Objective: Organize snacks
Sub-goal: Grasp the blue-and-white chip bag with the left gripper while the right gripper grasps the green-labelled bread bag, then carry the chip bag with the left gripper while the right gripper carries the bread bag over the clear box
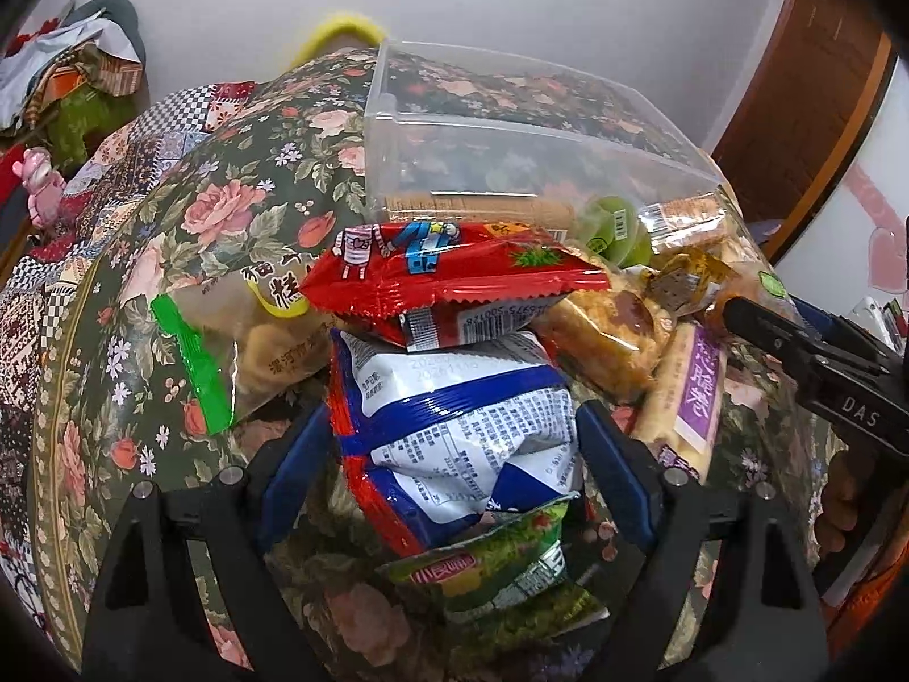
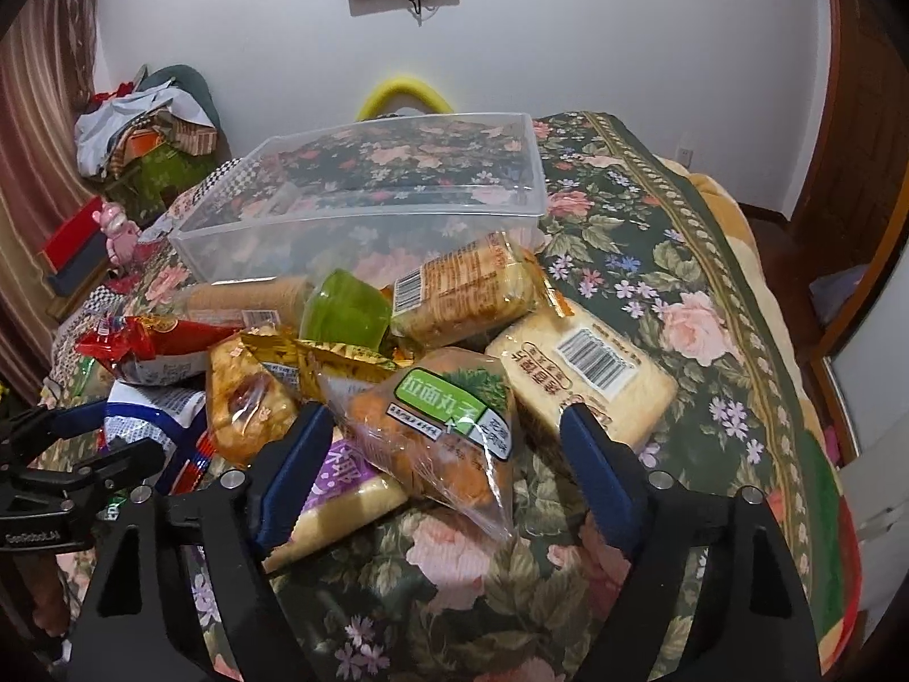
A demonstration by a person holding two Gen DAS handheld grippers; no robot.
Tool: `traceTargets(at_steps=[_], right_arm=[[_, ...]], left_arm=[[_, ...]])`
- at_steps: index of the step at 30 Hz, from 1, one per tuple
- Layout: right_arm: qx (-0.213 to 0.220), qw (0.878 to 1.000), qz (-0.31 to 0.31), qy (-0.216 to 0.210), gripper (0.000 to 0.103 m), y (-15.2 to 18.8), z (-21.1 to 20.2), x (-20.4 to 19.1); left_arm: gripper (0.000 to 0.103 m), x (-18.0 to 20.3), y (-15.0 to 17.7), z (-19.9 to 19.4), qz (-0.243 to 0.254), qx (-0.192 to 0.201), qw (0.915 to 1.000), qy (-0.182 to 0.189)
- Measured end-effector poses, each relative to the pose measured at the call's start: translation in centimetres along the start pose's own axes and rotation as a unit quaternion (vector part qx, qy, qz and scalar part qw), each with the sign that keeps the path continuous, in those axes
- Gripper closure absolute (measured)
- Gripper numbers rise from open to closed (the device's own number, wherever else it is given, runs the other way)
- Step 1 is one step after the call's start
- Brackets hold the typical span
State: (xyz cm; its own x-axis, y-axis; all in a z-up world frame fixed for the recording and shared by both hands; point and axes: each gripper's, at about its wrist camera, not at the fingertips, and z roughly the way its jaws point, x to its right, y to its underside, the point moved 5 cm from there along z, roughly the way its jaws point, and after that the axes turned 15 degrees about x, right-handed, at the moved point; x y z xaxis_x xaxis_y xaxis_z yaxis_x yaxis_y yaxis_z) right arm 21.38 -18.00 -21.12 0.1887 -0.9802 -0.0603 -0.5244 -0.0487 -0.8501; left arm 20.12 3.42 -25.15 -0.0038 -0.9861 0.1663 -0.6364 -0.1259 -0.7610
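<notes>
A pile of snack packets lies on a floral bedspread in front of a clear plastic bin (image 1: 511, 131) (image 2: 363, 193). My left gripper (image 1: 454, 415) is open, its blue pads on either side of a white, blue and red bag (image 1: 454, 426) beneath a red packet (image 1: 454, 278). My right gripper (image 2: 446, 415) is open around a clear bag of orange snacks with a green label (image 2: 443, 426); there is a gap on the bag's right side. Each gripper shows at the edge of the other's view.
A green jelly cup (image 2: 346, 307), bread packs (image 2: 585, 375) and a purple-labelled bar (image 1: 693, 392) crowd the pile. A green packet (image 1: 500, 574) lies near the left gripper. Clutter sits at the far left, a wooden door at the right.
</notes>
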Motion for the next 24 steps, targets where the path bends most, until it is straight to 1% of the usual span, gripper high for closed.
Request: traceTargets(at_steps=[2,4,5,6,7,12,15,24], right_arm=[[0.002,1.000,-0.002,0.001,0.026,0.1,0.0,0.0],[0.003,1.000,-0.009,0.004,0.030,0.1,0.0,-0.2],[0.002,1.000,-0.011,0.002,0.036,0.1,0.1,-0.2],[-0.003,1.000,-0.009,-0.003,0.045,0.2,0.3,-0.3],[-0.007,1.000,-0.006,-0.003,0.046,0.4,0.5,-0.2],[0.002,1.000,-0.005,-0.001,0.049,0.2,0.2,-0.1],[0.005,1.000,0.002,-0.006,0.051,0.0,-0.1,0.1],[0.022,1.000,0.001,-0.010,0.052,-0.8,-1.8,0.3]], left_arm=[[0.017,0.1,0.0,0.2,0.005,0.003,1.0000,-0.004],[0.018,0.1,0.0,0.3,0.009,0.006,0.9999,-0.005],[0.019,0.1,0.0,0.2,0.009,0.007,0.9999,-0.004],[0.019,0.1,0.0,0.2,0.009,0.008,0.9999,-0.003],[0.020,0.1,0.0,0.2,0.008,0.009,0.9999,-0.002],[0.023,0.0,-0.1,0.0,0.007,0.012,0.9999,-0.001],[0.028,0.1,-0.2,-0.2,0.007,0.009,0.9999,0.004],[0.034,0.7,-0.4,-1.7,0.019,0.018,0.9996,0.007]])
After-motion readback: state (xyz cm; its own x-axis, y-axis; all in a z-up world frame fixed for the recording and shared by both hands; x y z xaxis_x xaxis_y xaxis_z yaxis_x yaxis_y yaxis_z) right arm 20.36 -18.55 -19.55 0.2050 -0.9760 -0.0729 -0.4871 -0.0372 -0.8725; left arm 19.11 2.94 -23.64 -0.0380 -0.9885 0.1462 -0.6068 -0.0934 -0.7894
